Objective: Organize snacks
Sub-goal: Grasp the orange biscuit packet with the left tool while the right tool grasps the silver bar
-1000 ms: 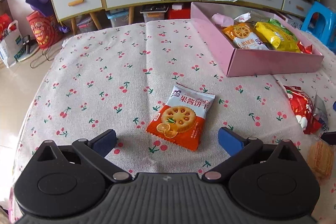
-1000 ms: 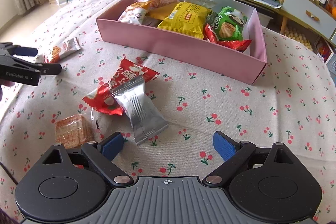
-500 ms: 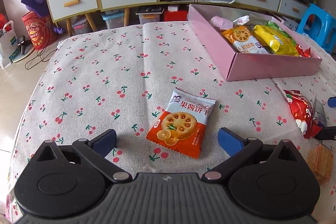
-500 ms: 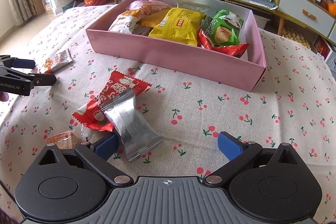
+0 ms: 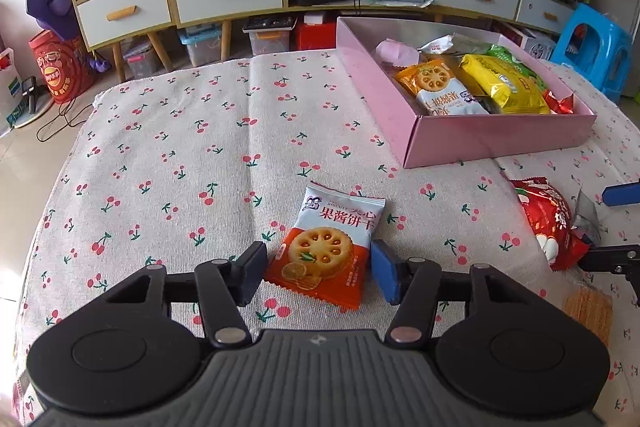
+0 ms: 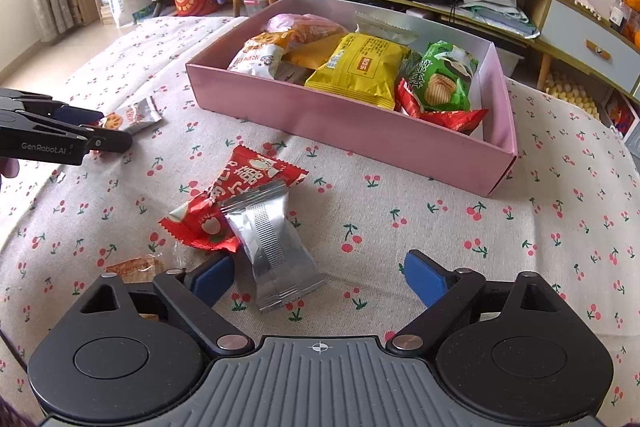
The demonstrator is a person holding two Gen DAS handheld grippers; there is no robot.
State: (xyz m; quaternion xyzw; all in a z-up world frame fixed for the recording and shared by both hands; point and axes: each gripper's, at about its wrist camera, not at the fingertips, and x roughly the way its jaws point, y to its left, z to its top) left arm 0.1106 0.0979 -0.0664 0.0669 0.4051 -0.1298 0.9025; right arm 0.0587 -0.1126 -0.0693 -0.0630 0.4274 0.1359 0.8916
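From the left wrist view, we are closing the left gripper (image 5: pixel 318 273) around the biscuit pack (image 5: pixel 326 247), which is lying flat on the desk (image 5: pixel 160 155). The jaws are narrowing on either side of its near end, and a small gap is showing at each pad, so nothing is gripped yet. To do this well, we are keeping the pack centred between the pads and low enough to catch its edges. The pink box (image 5: pixel 496 141) is waiting far right, already holding several snacks.

From the right wrist view, the right gripper (image 6: pixel 318 277) is closing from a wide spread over the silver pack (image 6: pixel 272 247), which is overlapping the red pack (image 6: pixel 236 199). The left pad is close beside the silver pack; the right pad is well apart. We are judging that the grip should take the silver pack alone, without dragging the red one.
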